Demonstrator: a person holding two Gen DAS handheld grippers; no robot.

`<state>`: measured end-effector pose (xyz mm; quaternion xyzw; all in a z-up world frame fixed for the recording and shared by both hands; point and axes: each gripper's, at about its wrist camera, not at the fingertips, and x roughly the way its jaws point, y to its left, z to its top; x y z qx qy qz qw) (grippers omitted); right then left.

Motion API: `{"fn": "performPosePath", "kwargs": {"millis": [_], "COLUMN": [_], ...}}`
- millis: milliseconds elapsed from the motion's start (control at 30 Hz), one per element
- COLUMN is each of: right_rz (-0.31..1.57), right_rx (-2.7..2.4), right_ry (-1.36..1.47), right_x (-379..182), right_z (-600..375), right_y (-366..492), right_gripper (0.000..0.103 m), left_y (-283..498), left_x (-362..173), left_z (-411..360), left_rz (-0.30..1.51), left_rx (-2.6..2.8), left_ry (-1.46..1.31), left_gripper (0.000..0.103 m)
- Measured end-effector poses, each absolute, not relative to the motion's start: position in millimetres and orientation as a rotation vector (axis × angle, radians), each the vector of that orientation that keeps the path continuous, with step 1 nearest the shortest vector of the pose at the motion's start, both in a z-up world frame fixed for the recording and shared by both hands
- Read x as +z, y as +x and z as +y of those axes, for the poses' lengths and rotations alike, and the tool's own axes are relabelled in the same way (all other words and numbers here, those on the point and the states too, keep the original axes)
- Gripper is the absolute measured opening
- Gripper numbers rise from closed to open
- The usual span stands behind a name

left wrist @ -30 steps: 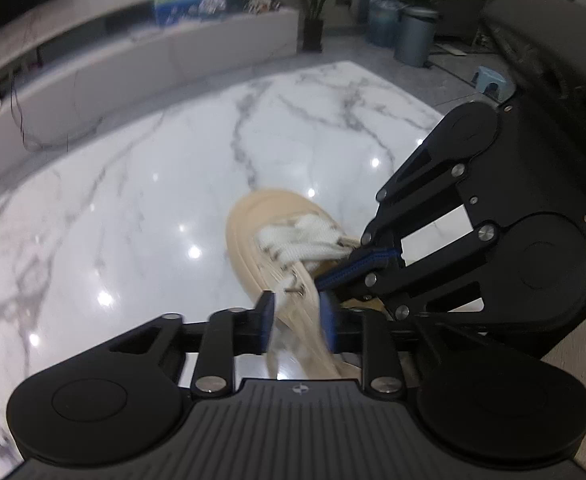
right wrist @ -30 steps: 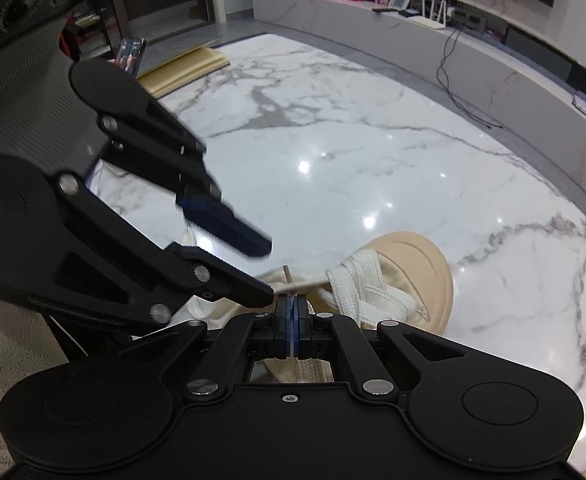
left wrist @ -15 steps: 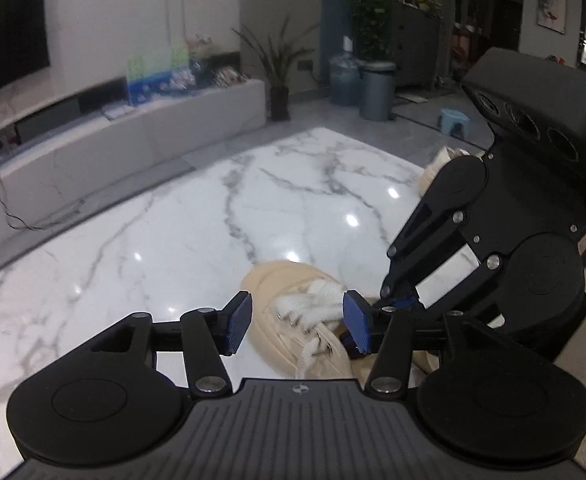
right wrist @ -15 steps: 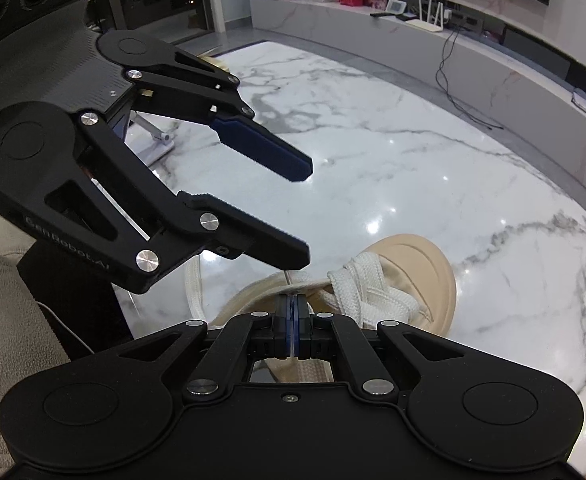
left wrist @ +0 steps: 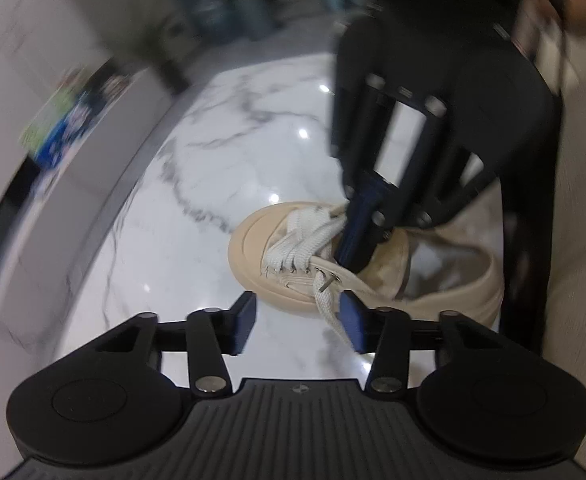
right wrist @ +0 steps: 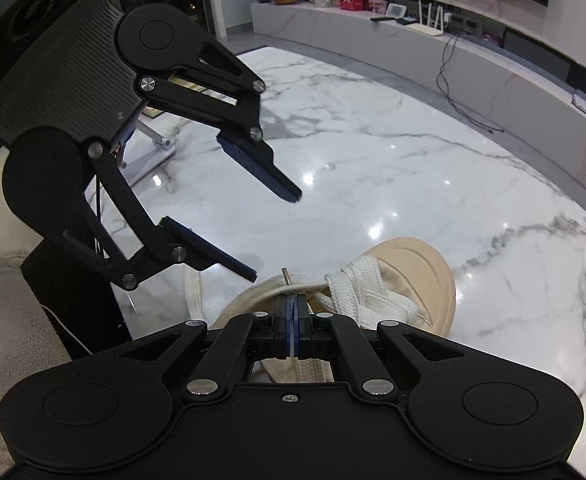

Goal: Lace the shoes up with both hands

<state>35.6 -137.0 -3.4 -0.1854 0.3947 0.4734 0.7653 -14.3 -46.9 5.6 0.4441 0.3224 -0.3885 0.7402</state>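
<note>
A beige shoe (left wrist: pixel 253 248) with white laces (left wrist: pixel 297 240) lies on the marble table, also in the right wrist view (right wrist: pixel 417 264). My left gripper (left wrist: pixel 297 322) is open, just in front of the shoe's side; a loose lace end (left wrist: pixel 329 312) with a metal tip hangs beside its right finger. It also shows in the right wrist view (right wrist: pixel 273 236), open above the table. My right gripper (right wrist: pixel 291 330) is shut on a lace strand (right wrist: pixel 285 290) at the shoe's upper; in the left wrist view it (left wrist: pixel 357 240) presses down on the laces.
The white marble table (right wrist: pixel 373 152) spreads ahead. A low grey bench with a router and boxes (right wrist: pixel 425 20) runs along the far wall. Beige fabric (right wrist: pixel 9 320) lies at the near left. Bins (left wrist: pixel 237 16) stand far back, blurred.
My left gripper opened, released the lace and swung to the shoe's side with motion blur. My right gripper stayed shut on the lace.
</note>
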Motion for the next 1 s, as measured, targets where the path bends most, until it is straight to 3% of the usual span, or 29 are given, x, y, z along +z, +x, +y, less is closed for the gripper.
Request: {"fn": "performPosePath", "kwargs": {"millis": [167, 233, 333, 733, 1000], "right_rz": [0.861, 0.864, 0.872, 0.879, 0.868], "right_rx": [1.036, 1.039, 1.045, 1.046, 1.018], "right_ry": [-0.389, -0.380, -0.352, -0.313, -0.323], "right_x": [-4, -5, -6, -10, -6], "right_z": [-138, -139, -141, -145, -148], "right_y": [37, 39, 41, 42, 35], "right_gripper": [0.001, 0.001, 0.001, 0.002, 0.003], "left_y": [-11, -10, -9, -1, 11], "left_x": [-12, -20, -30, -52, -50], "left_z": [-62, -67, -72, -83, -95], "left_rz": [0.675, 0.678, 0.681, 0.648, 0.668], "left_rx": [-0.902, -0.919, -0.938, -0.966, -0.926], "left_ry": [1.126, 1.169, 1.229, 1.398, 1.365], "left_gripper": [0.032, 0.021, 0.013, 0.002, 0.002]}}
